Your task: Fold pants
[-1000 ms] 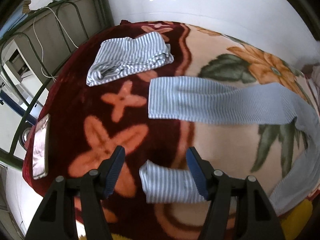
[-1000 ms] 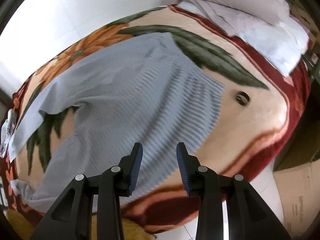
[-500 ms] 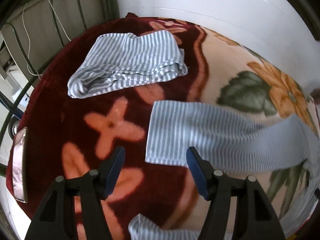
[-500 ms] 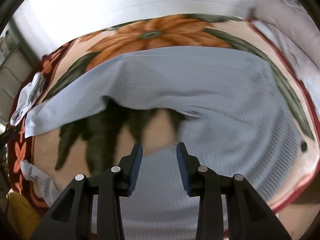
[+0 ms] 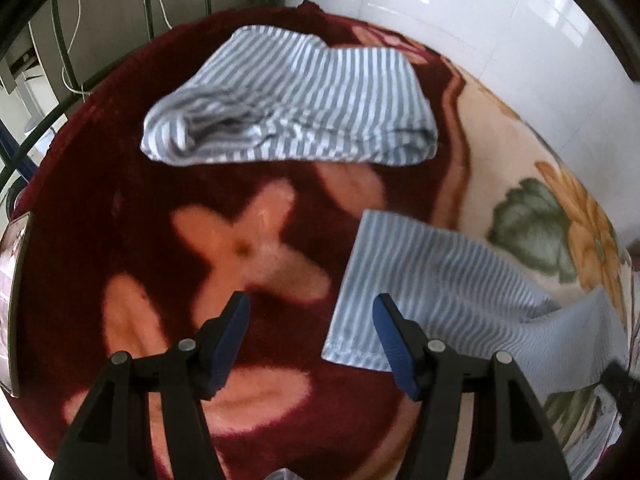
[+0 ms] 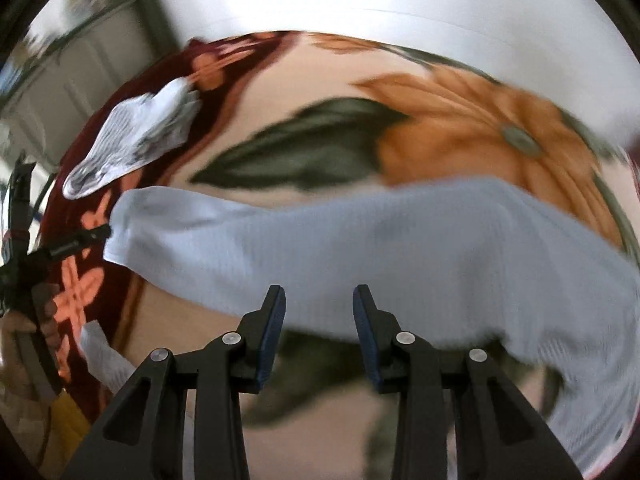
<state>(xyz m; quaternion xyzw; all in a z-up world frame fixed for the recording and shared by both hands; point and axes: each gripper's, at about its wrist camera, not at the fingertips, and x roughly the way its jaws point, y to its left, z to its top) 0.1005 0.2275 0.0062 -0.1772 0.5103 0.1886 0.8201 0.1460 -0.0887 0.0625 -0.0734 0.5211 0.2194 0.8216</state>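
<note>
Light blue striped pants lie spread on a flowered blanket (image 5: 120, 208). One leg's hem (image 5: 372, 280) sits just right of and ahead of my left gripper (image 5: 312, 312), which hovers open over the dark red blanket with its right finger over the hem's corner. In the right wrist view that same leg (image 6: 360, 248) runs across the picture, blurred. My right gripper (image 6: 319, 300) hangs above its near edge, jaws apart with nothing between them. The other leg's end (image 6: 100, 352) shows at the lower left. A hand (image 6: 24, 328) holds the left gripper (image 6: 80, 240) by the hem.
A folded striped garment (image 5: 288, 108) lies at the far end of the blanket, also the pale folded bundle (image 6: 132, 140) in the right wrist view. A phone (image 5: 12, 300) rests at the left edge. A metal bed rail (image 5: 60, 52) and white tiled wall (image 5: 440, 8) bound the bed.
My left gripper has moved from the near leg's end forward to the far leg's hem and dropped closer. My right gripper has swept left from the waist part to over the far leg.
</note>
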